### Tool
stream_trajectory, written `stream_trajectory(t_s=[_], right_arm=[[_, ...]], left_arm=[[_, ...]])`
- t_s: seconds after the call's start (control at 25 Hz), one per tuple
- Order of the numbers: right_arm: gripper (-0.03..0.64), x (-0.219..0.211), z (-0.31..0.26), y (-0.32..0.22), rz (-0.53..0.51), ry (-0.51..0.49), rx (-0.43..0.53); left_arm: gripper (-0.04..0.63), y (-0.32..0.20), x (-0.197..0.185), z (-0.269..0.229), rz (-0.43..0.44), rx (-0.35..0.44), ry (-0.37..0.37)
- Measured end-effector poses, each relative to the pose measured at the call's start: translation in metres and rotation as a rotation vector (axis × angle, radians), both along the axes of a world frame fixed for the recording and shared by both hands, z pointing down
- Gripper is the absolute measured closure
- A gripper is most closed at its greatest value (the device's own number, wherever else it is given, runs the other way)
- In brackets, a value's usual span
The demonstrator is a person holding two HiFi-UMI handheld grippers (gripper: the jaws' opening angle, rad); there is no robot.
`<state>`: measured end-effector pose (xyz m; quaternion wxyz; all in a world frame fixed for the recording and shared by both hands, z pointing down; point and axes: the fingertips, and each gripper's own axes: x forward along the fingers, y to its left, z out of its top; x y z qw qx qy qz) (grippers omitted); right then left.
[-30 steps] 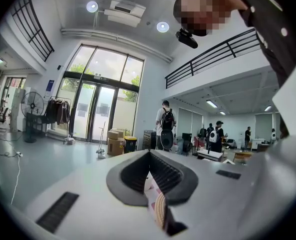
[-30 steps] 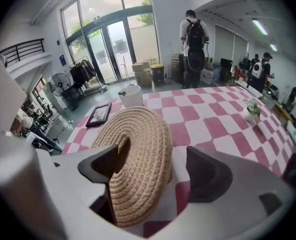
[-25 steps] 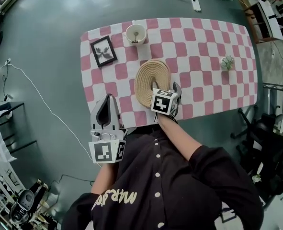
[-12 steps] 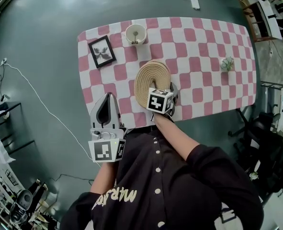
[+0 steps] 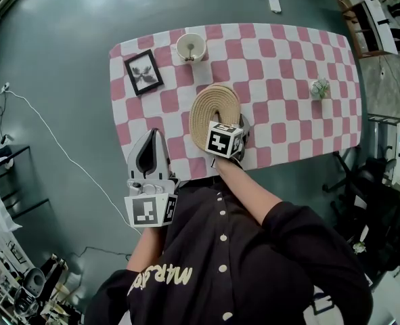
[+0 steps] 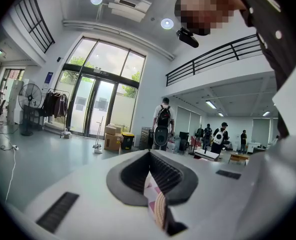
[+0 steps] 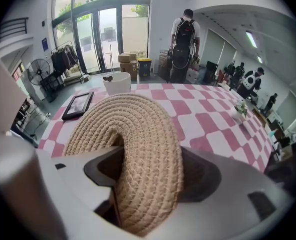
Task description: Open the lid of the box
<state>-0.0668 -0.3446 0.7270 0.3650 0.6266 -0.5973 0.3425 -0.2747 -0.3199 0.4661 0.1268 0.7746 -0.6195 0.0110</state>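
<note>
One woven lid (image 5: pixel 210 107) lies near the front of the checked surface (image 5: pixel 287 66). Its near rim sits between the right tool's (image 5: pixel 230 124) jaws, which have just been closing and now press it. The left tool (image 5: pixel 152 135), closed and empty, hangs off the surface's near-left edge. One framed picture (image 5: pixel 143 72), one cup (image 5: pixel 189 47) and one plant (image 5: pixel 320 89) lie beyond.

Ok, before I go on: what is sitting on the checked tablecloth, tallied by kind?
woven box: 1
picture frame: 1
white cup: 1
small plant: 1
Total: 4
</note>
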Motion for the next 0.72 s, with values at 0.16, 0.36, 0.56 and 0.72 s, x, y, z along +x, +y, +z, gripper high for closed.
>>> stream_trajectory(t_s=[0.16, 0.36, 0.56, 0.72], right_arm=[[0.316, 0.0, -0.007, 0.001, -0.019, -0.011, 0.011], [0.319, -0.002, -0.025, 0.003, -0.078, 0.018, 0.07], [0.321, -0.005, -0.046, 0.005, -0.139, -0.014, 0.134], [0.321, -0.005, -0.072, 0.003, -0.184, -0.064, 0.19]], left_arm=[[0.588, 0.004, 0.003, -0.005, 0.003, 0.01, -0.002], [0.589, 0.009, 0.006, -0.014, 0.004, 0.033, -0.004], [0.589, 0.015, 0.013, -0.022, 0.003, 0.056, -0.006], [0.588, 0.019, 0.017, -0.031, -0.004, 0.082, -0.01]])
